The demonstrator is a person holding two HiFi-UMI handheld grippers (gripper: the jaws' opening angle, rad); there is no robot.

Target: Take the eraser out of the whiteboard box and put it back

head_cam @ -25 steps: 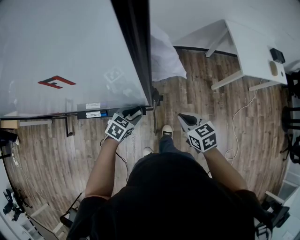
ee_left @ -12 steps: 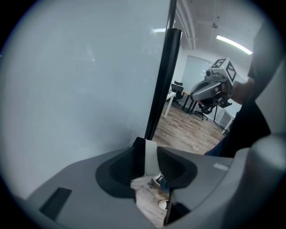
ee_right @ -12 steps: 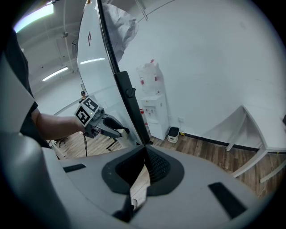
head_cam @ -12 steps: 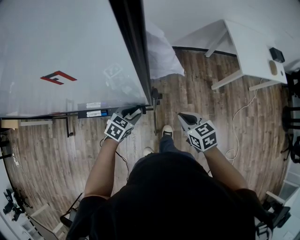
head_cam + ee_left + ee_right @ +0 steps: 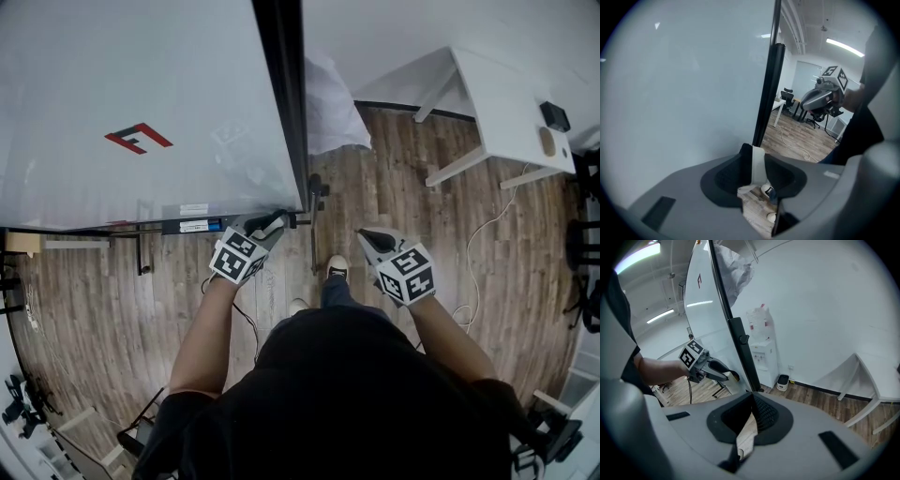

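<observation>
Head view: the left gripper [image 5: 274,223] was seen at the lower right corner of the whiteboard [image 5: 141,94], with the right gripper [image 5: 368,238] well apart from it at 3 o'clock, over the wooden floor [image 5: 94,300].

1. Left gripper state. In the left gripper view, a pale slab, taken to be the eraser [image 5: 758,164], was seen standing edge-on between the pads [image 5: 736,171]. The jaws had just been closing, and the slab was gripped on both faces. They were kept fairly wide by its thickness.

2. Right gripper state. In the right gripper view, the jaws were drawn narrow, with the tips met and nothing between them. Only floor was seen through the gap below.

3. Eraser location. The eraser was held clear of the board, at the left gripper's tips. Its long axis appeared to run along the jaws, toward about 2 o'clock in the head view, though this could not be confirmed.

4. Governing relation. A dark tray with a label, judged to be the whiteboard box [image 5: 192,226], was fixed along the board's lower edge. Its long axis ran from 9 to 3 o'clock. It lay at 9 o'clock from the held eraser, near the left gripper, and the right gripper was much farther away. The return was therefore judged to require travel toward 9 o'clock by the left gripper alone.
</observation>
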